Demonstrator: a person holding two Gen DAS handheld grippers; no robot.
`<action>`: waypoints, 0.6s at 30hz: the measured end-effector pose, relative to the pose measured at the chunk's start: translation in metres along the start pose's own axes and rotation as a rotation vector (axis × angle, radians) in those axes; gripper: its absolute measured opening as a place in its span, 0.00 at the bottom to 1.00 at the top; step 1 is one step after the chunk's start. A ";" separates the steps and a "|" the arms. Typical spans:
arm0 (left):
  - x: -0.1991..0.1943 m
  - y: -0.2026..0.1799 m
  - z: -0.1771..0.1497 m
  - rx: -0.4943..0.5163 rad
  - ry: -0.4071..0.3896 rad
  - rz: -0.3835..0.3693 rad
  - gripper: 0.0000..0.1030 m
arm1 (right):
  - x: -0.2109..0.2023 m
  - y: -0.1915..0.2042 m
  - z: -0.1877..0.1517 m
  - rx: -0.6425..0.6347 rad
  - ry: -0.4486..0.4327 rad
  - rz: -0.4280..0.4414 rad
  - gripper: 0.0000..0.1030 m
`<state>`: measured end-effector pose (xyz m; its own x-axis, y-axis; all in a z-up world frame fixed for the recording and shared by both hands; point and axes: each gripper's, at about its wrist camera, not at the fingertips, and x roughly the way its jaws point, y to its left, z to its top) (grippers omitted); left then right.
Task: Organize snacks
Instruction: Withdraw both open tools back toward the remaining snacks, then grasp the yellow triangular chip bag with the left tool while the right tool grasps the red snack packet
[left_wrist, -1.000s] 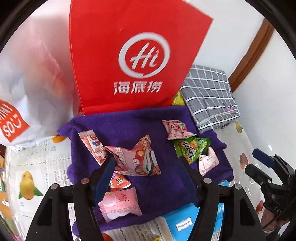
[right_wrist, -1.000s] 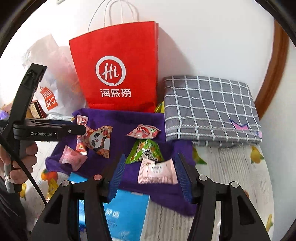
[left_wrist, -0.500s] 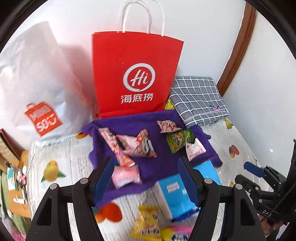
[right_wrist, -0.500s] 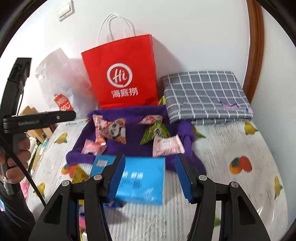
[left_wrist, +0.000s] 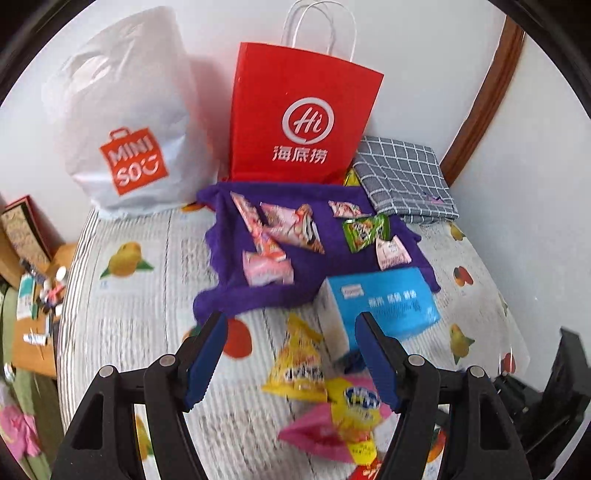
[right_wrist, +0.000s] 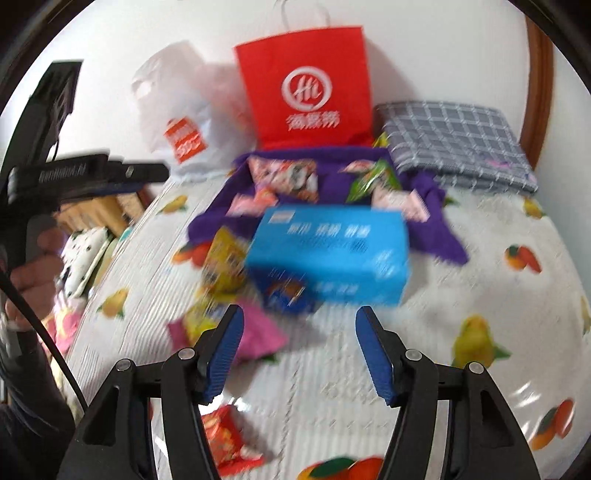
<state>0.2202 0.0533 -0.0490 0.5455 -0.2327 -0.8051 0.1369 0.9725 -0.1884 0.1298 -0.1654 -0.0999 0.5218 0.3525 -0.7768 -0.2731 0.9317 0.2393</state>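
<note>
Both grippers are pulled back from the purple cloth (left_wrist: 258, 291), and neither one holds a thing. The left gripper (left_wrist: 288, 354) has its jaws open with nothing between them. The right gripper (right_wrist: 297, 350) has just been opening its jaws wider, and they are empty too. Some snacks are already sorted onto the cloth, which lies at the far edge of the bed (left_wrist: 122, 306), just in front of the red paper bag (left_wrist: 303, 122). There you can see a pink packet (left_wrist: 267, 267), a green packet (left_wrist: 365, 229) and a few more. A blue box (left_wrist: 384, 306) sits at the near edge of the cloth. More snacks are still loose on the fruit-print bed cover, nearer to the grippers: a yellow packet (left_wrist: 299, 365), a pink and yellow packet (left_wrist: 343, 424), and a red packet (right_wrist: 225, 439) close to the right gripper. So the step in hand looks like going back for the next loose snack. The left gripper is just above the yellow packet, so that one seems the easy pick. The jaws must come down around it, close on the crinkly wrapper and not slip, then carry it to a free spot on the cloth. The loose packets lie close together, so the jaws could grab two at once.
</note>
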 end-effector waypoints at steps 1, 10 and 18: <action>-0.001 0.000 -0.005 -0.003 0.002 0.005 0.67 | 0.001 0.001 -0.007 0.002 0.011 0.017 0.61; -0.008 0.001 -0.045 -0.024 0.018 0.017 0.67 | 0.022 0.013 -0.058 0.033 0.111 0.146 0.61; -0.013 0.004 -0.062 -0.037 0.023 0.042 0.67 | 0.036 0.037 -0.077 -0.062 0.154 0.231 0.61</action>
<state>0.1623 0.0612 -0.0741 0.5311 -0.1919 -0.8253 0.0837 0.9811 -0.1742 0.0762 -0.1245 -0.1641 0.3122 0.5329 -0.7865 -0.4222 0.8194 0.3876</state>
